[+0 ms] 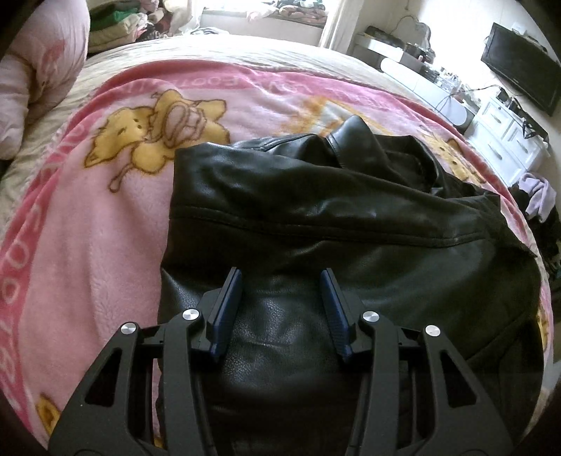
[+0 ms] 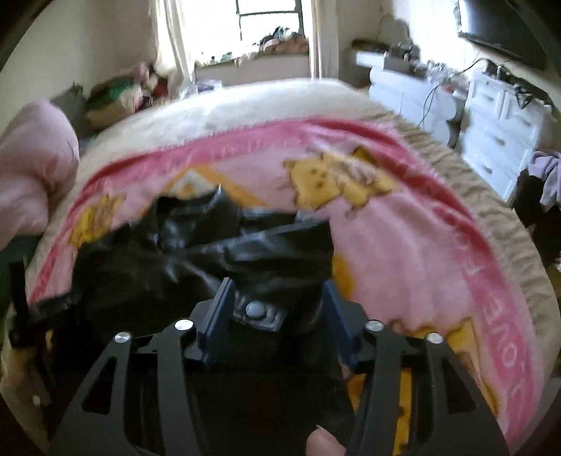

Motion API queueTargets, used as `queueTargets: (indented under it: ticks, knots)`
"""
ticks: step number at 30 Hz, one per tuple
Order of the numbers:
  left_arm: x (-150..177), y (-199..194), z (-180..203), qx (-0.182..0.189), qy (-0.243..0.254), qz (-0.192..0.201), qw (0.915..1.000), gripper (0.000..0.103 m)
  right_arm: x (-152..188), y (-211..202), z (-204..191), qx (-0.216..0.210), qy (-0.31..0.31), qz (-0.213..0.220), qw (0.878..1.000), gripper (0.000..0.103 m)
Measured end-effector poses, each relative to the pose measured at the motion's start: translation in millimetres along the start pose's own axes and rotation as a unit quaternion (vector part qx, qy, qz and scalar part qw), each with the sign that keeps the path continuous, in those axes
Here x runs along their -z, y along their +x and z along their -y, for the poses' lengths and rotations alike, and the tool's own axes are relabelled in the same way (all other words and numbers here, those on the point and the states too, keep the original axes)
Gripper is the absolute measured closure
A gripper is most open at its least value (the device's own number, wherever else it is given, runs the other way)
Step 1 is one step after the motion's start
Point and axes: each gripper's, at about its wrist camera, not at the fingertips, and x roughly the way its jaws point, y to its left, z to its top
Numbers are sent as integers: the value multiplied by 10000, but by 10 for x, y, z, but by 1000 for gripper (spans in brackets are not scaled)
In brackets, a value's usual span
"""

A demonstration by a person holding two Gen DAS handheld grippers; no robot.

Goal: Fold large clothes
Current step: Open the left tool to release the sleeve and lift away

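A black leather jacket (image 1: 315, 217) lies on a pink blanket with yellow cartoon prints (image 1: 87, 217), one sleeve folded across its body and the collar at the far end. My left gripper (image 1: 282, 277) is open just above the jacket's lower body, holding nothing. In the right wrist view the jacket (image 2: 196, 252) looks crumpled and blurred. My right gripper (image 2: 277, 286) is open, its jaws either side of a jacket tab with a silver snap button (image 2: 255, 310); the pads do not press it.
The blanket (image 2: 420, 245) covers a bed with a beige cover (image 1: 245, 49). A pink pillow (image 1: 38, 80) lies at the left. White drawers (image 1: 505, 136) and a black TV (image 1: 522, 77) stand at the right. Piled clothes (image 1: 119, 24) sit beyond the bed.
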Motion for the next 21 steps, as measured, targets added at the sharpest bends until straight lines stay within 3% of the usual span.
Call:
queueTargets:
  ticks: [1,6,10,15,21]
  knots:
    - [9,0,-2,-19,11,6,10000,65,-13,16,-85,-106,-95,22,9999,71]
    - [10,1,-6,-20,9,7,10000,65,-47,243,-610,-301,-686,16,9972,71]
    - [5,2,-7,-29,17,5,10000,65,-47,661,-871,-229,-845,-412,9953,71]
    - [9,1,-14,-18,14,4,10000,65,167,1217,-771,206,-775,-1218,9893,72]
    - [28,15,75,-26,65,-6,10000,65,260,1372,-699,74,-658,-1209,9905,72]
